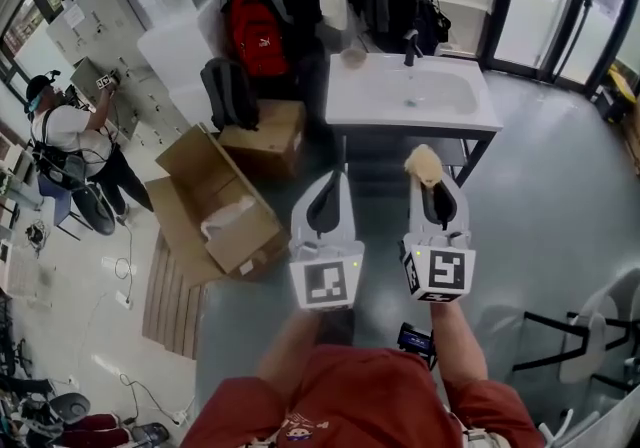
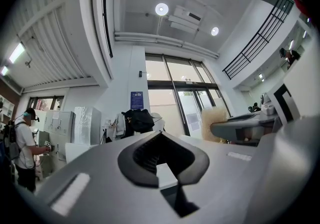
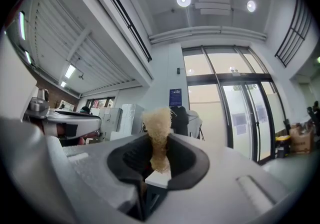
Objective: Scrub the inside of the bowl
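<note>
We hold both arms forward, side by side; left tongs (image 1: pixel 328 186) clenched empty, right tongs (image 1: pixel 437 194) grasping a tan scrubber (image 1: pixel 425 165). Blurry bowl (image 1: pixel 352 56) sits on the sink's (image 1: pixel 470 118) far-left corner, well ahead.

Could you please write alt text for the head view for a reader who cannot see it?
Seen from above, a person in a red shirt holds two white tools toward a white sink: the right tool clamps a tan fibrous scrubber, the left tool is shut and empty. Open cardboard boxes lie on the floor at left.
</note>
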The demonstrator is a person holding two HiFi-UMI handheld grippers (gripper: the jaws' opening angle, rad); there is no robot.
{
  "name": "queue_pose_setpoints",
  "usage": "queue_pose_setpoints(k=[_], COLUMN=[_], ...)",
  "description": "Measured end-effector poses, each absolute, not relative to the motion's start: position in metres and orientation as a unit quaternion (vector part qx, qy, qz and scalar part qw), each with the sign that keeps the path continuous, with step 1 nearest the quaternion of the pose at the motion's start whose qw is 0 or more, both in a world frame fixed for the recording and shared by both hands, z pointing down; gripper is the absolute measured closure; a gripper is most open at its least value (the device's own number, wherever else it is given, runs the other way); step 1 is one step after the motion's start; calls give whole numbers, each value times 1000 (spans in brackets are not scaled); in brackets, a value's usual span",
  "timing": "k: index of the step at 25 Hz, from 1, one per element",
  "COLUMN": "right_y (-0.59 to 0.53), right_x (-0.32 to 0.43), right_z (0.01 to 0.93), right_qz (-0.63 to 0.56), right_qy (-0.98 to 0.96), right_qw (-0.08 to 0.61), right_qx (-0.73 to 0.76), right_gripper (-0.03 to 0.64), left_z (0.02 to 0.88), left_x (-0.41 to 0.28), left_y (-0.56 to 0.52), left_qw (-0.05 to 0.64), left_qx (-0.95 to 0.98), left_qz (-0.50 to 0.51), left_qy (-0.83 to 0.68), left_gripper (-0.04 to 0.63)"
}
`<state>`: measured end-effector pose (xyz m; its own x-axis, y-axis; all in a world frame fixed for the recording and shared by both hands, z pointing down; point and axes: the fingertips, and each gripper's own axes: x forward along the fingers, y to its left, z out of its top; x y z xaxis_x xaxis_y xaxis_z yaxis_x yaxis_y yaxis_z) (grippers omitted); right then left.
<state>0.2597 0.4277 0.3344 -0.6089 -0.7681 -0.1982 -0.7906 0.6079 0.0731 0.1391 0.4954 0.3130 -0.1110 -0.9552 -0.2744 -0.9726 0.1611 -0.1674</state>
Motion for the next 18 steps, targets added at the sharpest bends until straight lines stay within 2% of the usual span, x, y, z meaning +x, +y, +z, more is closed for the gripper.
queue_pose_setpoints(k=[18], right_y=[276], right_x=[128], right_z=[347], right_qz=[59], right_qy=[896], right_qw=[50], right_qx=[-437], right_gripper=[540], left_z=[323], left_x=[18], left_y=[337], left_qw=[133], left_qx=[-655], left_qz=[24], left_qy=[743], left_gripper=[589])
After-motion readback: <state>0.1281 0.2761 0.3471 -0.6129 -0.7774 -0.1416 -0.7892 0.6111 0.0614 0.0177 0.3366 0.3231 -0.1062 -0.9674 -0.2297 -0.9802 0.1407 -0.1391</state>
